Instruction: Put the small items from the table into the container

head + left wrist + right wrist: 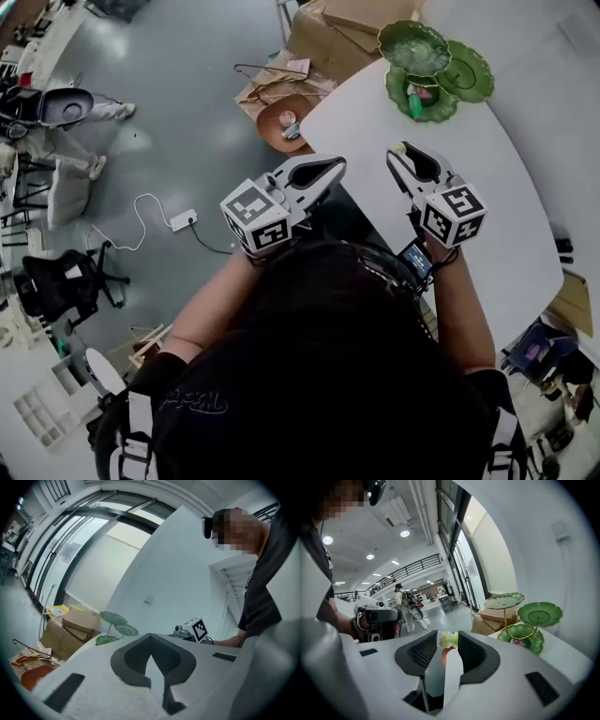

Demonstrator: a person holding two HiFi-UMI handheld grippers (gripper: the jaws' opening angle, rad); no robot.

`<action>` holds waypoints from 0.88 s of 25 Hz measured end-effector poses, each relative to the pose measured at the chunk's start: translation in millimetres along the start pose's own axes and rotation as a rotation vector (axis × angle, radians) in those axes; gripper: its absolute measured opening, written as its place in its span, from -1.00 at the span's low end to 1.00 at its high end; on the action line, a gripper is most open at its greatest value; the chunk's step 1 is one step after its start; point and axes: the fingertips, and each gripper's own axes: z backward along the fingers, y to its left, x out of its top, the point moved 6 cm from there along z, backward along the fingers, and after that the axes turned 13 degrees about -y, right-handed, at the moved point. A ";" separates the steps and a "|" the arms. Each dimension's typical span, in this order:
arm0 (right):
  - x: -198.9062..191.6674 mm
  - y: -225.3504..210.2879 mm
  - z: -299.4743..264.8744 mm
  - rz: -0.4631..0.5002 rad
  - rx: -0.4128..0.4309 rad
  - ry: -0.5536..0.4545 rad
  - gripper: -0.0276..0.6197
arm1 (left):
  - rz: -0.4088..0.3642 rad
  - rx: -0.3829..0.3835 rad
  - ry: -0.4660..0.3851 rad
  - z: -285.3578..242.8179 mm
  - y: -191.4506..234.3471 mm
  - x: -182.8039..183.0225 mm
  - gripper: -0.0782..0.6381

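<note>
Green is your target: the leaf-dish stand sits at the far edge of the white tabletop, and pink and green pieces already lie in its bottom dish.

Your right hand-held gripper has its jaws set a little apart around a small yellow-green item, right at the tips. It looks pinched there. You're carrying it high over the tabletop, which I judge is to clear the dish rims on the way in.

Your left hand-held gripper is pressed together with nothing in it. It rides level beside the right one near the tabletop's left edge, out of the way.

No loose items show on the bare tabletop, so I read this as a late delivery. Aim for the bottom dish and come in over its rim.
</note>
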 end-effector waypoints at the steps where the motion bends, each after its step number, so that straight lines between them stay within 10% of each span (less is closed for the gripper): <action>1: -0.7 -7.2 2.1 -0.014 -0.032 -0.009 -0.47 | 0.010 -0.035 0.016 -11.4 5.5 -2.2 -0.77; 12: 12.3 -36.9 17.0 -0.066 -0.434 -0.122 -0.47 | 0.033 -0.488 0.185 -96.2 56.3 16.8 -0.77; 22: 8.0 -5.9 -7.5 -0.149 -0.634 -0.229 -0.47 | 0.088 -0.617 0.242 -75.7 110.2 32.2 -0.77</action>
